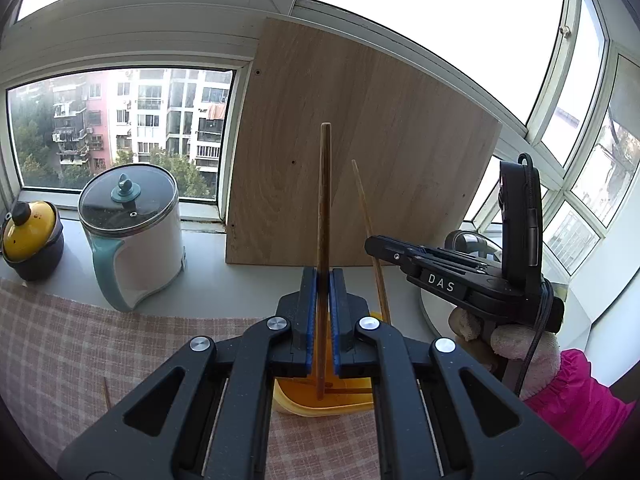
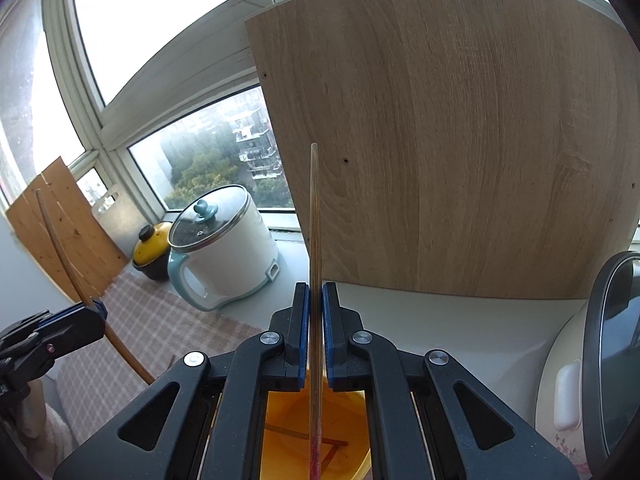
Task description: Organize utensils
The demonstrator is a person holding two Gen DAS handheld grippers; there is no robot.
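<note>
Left tool (image 1: 324, 316) clamps a dark chopstick (image 1: 324, 200) upright; right tool (image 2: 315, 332) clamps a pale chopstick (image 2: 314, 240), both over the orange container (image 2: 340, 432) near the counter (image 2: 460, 320) edge. Light, stiff, slippery; mid-shaft grip looks best.

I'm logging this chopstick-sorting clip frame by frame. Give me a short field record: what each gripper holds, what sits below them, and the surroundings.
left gripper: shut on dark chopstick, held upright
right gripper: shut on pale chopstick, held upright
below both: yellow container, other chopsticks lying inside
surface: checked cloth
behind: wooden board leaning at the window
left side: white electric pot, yellow-lidded pot
</note>
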